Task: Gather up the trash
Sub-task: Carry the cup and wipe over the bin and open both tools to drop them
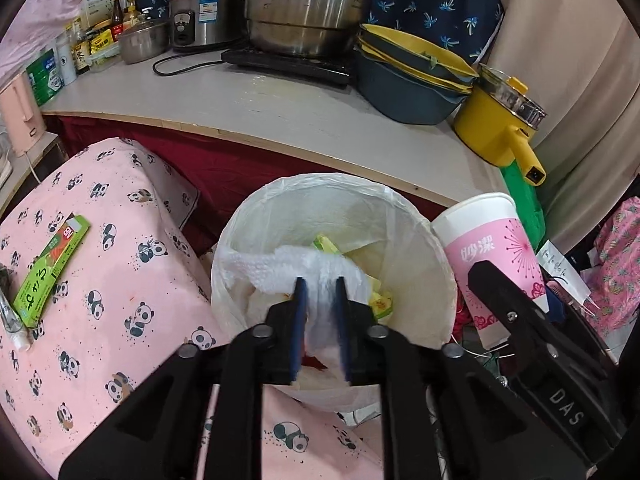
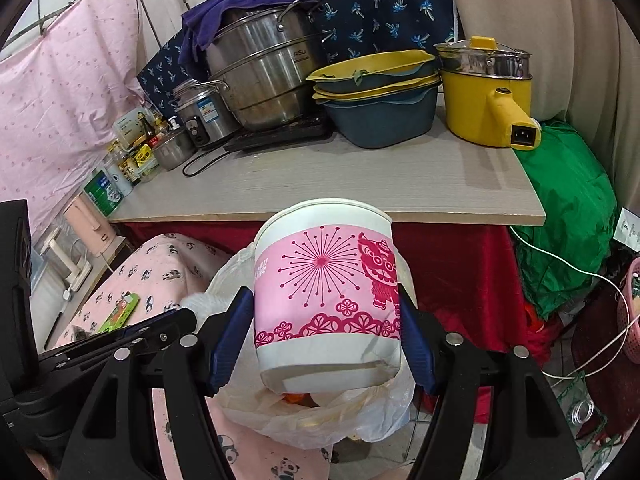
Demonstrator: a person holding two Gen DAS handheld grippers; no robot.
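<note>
My left gripper (image 1: 320, 286) is shut on a crumpled white paper towel (image 1: 320, 272) and holds it over the open trash bin lined with a white plastic bag (image 1: 432, 248); yellow-green wrappers lie inside. My right gripper (image 2: 326, 308) is shut on a pink and white paper cup (image 2: 326, 284), held upright just right of the bin, over its bag (image 2: 320, 420). The cup also shows in the left wrist view (image 1: 492, 248). A green box (image 1: 52, 268) lies on the panda-print cloth at left.
A wooden counter (image 2: 360, 184) behind the bin carries steel pots (image 2: 264, 68), stacked blue-yellow basins (image 2: 380, 92), a yellow electric pot (image 2: 488, 96) and bottles. A pink panda-print surface (image 1: 120, 280) is at left. A green bag (image 2: 568, 208) and cables are at right.
</note>
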